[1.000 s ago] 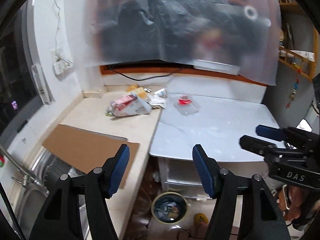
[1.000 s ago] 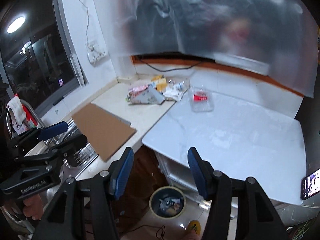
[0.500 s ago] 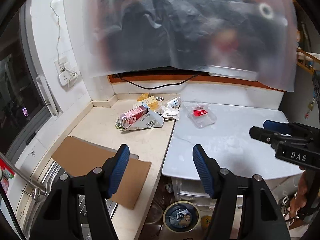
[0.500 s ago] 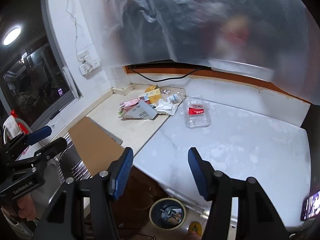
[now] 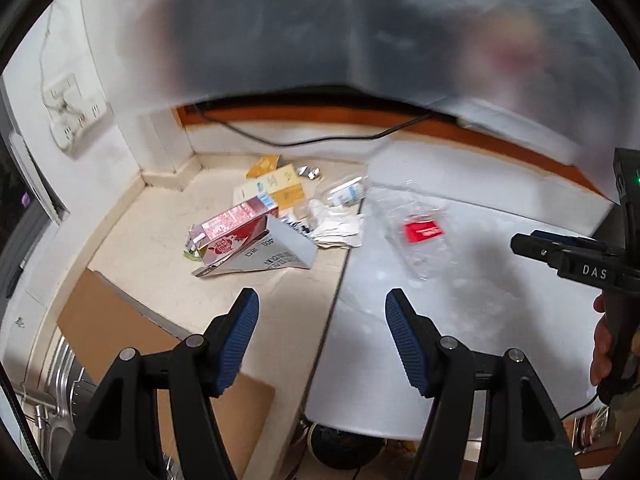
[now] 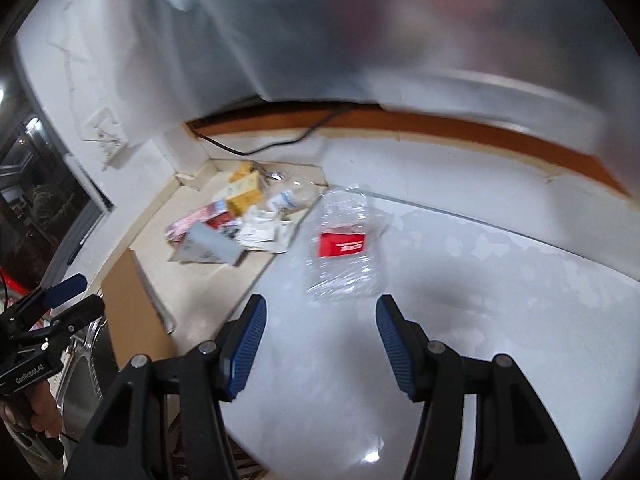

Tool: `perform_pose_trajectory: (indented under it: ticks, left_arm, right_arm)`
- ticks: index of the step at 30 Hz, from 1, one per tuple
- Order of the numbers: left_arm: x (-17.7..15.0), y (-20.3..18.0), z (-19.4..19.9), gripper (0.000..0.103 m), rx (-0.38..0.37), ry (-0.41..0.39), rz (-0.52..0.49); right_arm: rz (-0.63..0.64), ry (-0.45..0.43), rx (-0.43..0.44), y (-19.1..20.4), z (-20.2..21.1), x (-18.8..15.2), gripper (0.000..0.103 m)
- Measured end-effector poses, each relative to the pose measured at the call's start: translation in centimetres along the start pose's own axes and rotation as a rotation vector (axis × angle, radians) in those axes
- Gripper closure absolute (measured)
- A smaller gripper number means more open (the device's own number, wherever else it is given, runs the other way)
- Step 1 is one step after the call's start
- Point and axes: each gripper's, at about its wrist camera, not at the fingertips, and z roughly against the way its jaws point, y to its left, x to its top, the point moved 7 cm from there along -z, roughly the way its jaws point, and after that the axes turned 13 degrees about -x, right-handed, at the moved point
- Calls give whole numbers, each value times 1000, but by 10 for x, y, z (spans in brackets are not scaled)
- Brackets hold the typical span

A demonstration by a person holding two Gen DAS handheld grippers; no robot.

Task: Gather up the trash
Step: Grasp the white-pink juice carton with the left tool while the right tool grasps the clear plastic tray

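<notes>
Nearing the trash pile (image 5: pixel 276 220) at frame centre, both grippers (left (image 5: pixel 320 340), right (image 6: pixel 318 344)) gape empty; pickup looks imminent.

Left hand-held gripper (image 5: pixel 322 308): sitting in the lower centre of the left wrist view, tilting downward, blue-padded fingers (image 5: pixel 237 340) standing apart, gripping nothing. Right hand-held gripper (image 6: pixel 318 312): sitting in the lower centre of the right wrist view, tilting downward, fingers likewise apart and gripping nothing. A hand (image 5: pixel 606 344) is grasping the right gripper's handle at the left view's right edge.
</notes>
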Motion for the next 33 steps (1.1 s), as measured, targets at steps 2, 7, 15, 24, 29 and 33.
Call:
perform_pose_trajectory:
  ticks: [2,7,15,24,29,33]
  left_arm:
    - [4,15,-20,39,1,22,39]
    - [8,48,-50,39,37,53,83]
    - [13,87,-71,39,93,104,50]
    - [20,96,-105,39,79,187,-119]
    - [19,96,-132,39,75,256,-250]
    - [12,104,-151,41,102,313,-338]
  right_arm:
    - [0,37,11,-6,-29,6,46]
    - [18,142,38,-8,-97,12,46]
    - [88,210,42,10,-153,15,50]
    - [125,167,-12,11,-160,20,76]
    - [58,182,41,-3,-153,20,89]
    - [82,167,26,-3,-143,15,89]
